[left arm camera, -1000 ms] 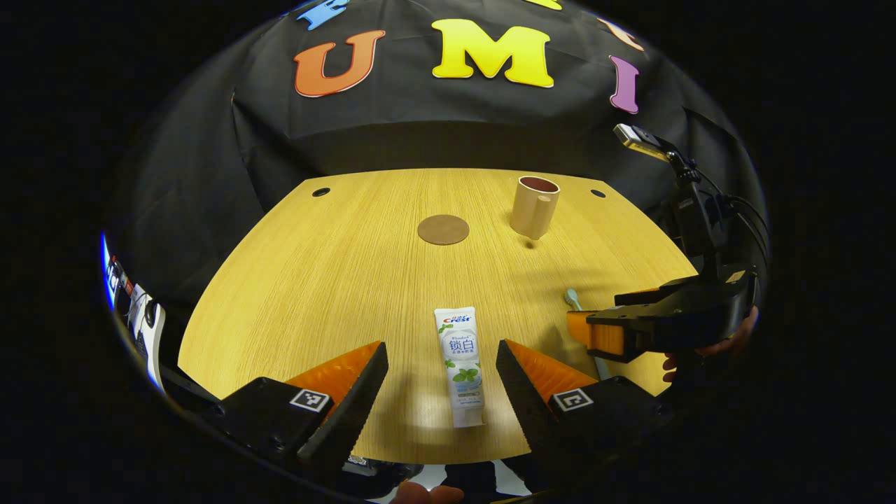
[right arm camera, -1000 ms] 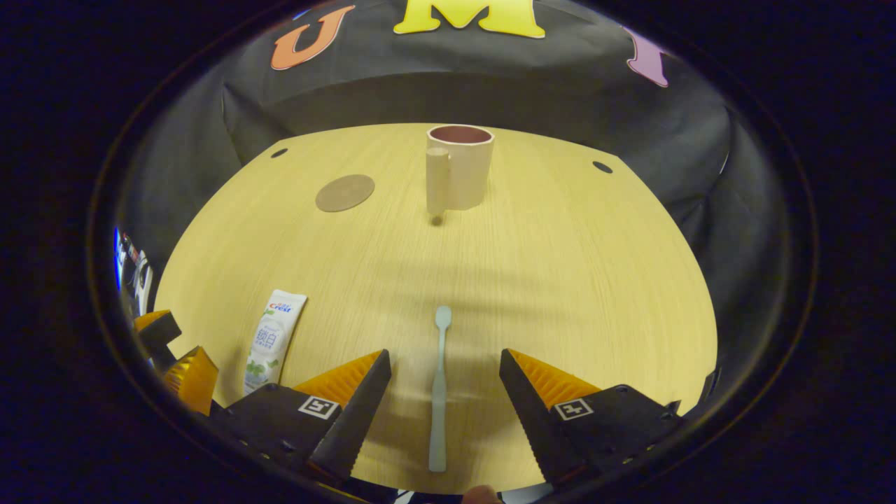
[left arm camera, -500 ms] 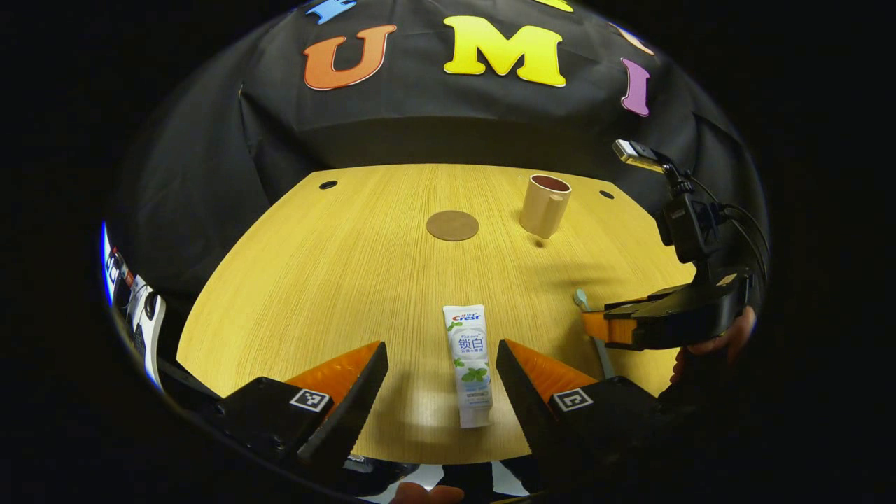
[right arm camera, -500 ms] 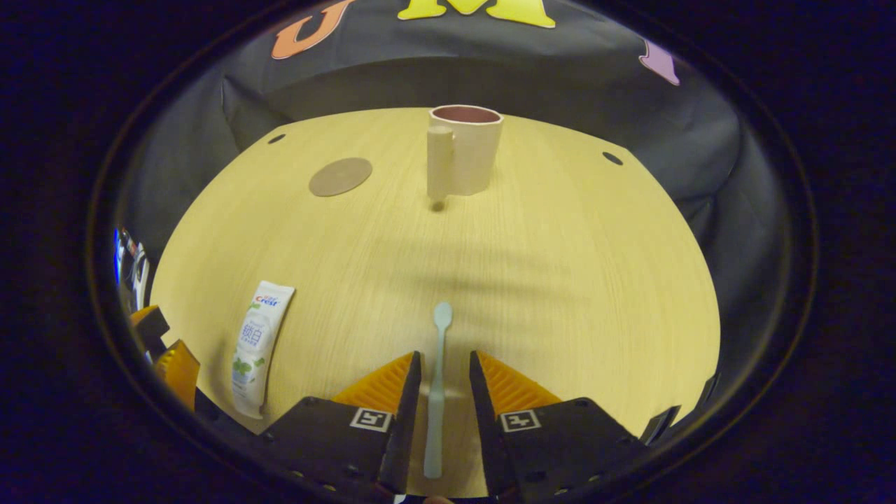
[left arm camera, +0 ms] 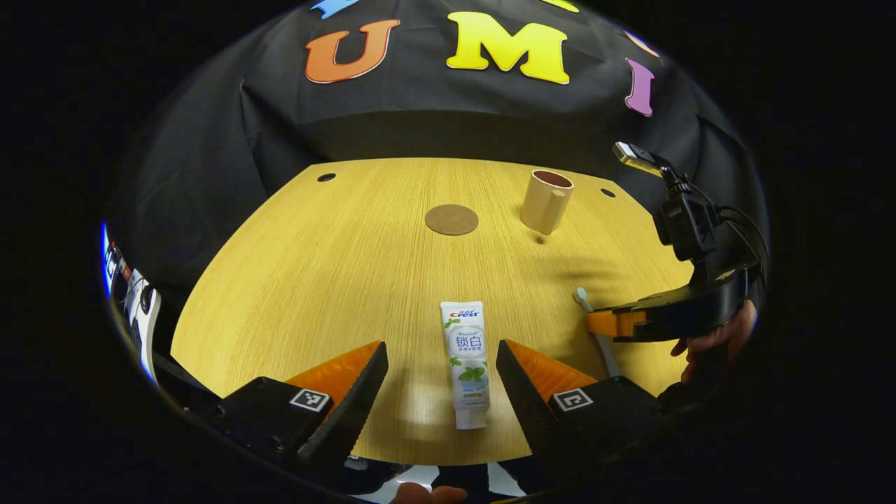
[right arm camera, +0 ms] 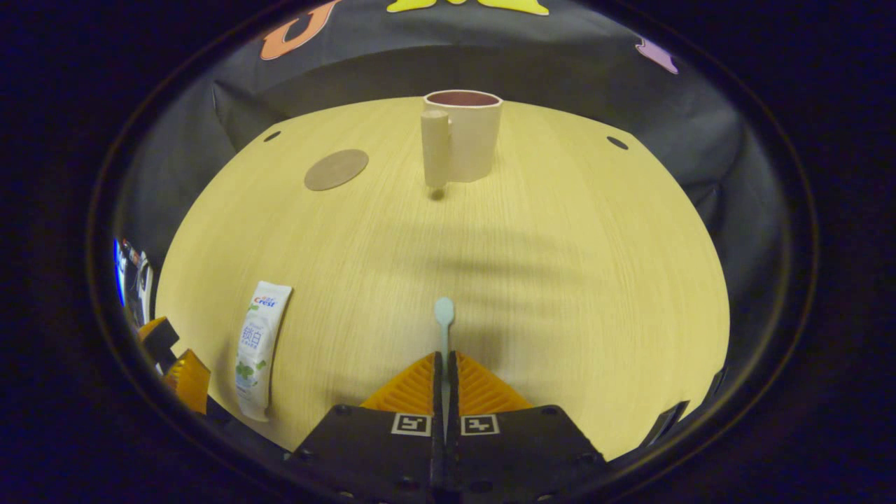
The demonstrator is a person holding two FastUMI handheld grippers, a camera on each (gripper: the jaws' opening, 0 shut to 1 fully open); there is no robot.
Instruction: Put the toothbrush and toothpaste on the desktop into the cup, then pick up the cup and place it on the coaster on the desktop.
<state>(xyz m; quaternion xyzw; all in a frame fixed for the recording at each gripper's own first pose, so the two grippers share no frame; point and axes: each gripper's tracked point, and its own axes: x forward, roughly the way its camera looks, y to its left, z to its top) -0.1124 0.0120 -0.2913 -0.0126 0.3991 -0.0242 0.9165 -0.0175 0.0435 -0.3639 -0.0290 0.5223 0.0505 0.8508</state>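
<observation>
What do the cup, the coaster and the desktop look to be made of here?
The beige cylindrical cup with a dark reddish inside looks like matte ceramic or plastic; no glare, so I cannot tell which. The flat round brown coaster looks like cork or pressed board, dull and even. The yellow desktop shows fine straight grain, likely wood laminate.
</observation>
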